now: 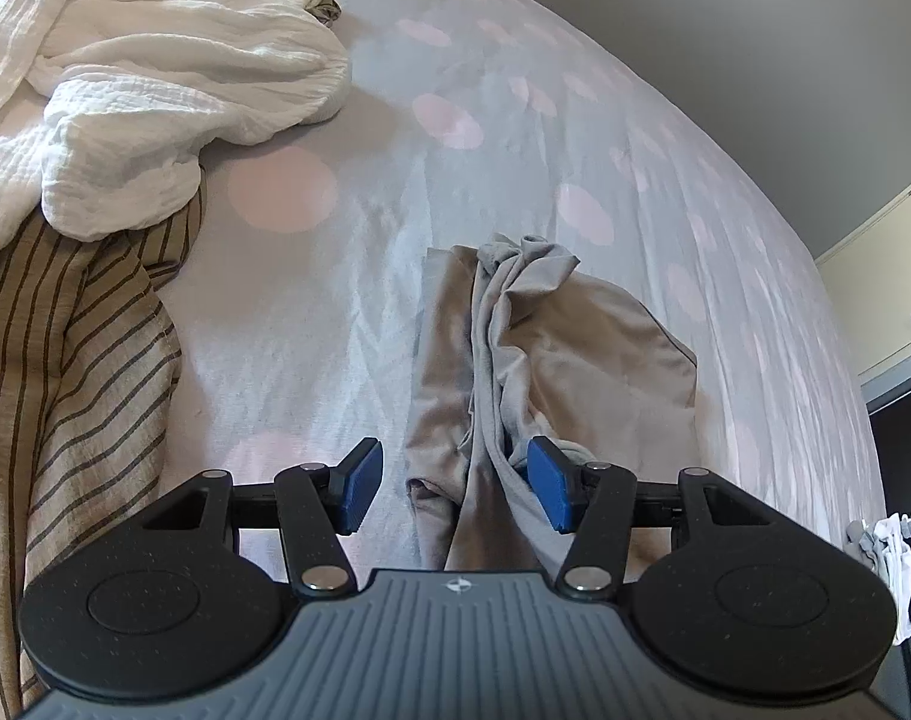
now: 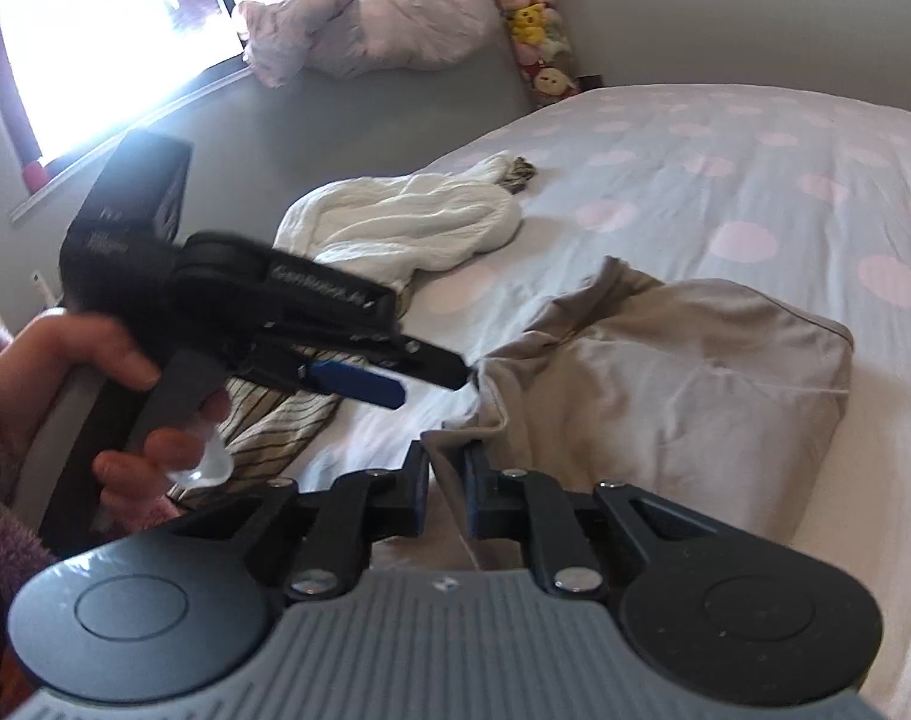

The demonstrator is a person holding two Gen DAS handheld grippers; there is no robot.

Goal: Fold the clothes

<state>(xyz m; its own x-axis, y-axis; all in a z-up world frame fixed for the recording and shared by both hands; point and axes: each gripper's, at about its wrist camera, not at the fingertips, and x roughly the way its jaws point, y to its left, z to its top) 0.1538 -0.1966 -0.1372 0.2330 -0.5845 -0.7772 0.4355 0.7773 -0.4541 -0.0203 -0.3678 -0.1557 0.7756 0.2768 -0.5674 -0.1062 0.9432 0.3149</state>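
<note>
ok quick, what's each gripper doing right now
Left gripper: open, beige garment between its fingers, not clamped.
Right gripper: closed on the beige garment's edge.

a: where's the left wrist view?
b: close above the bed, looking down along it.
a: and the right?
b: low, facing the window. both catch the grey garment and white cloth.

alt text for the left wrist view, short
The open left claw hovers over a crumpled grey garment on a grey bedsheet with pink dots. A white garment lies heaped on a striped one to the left.
</note>
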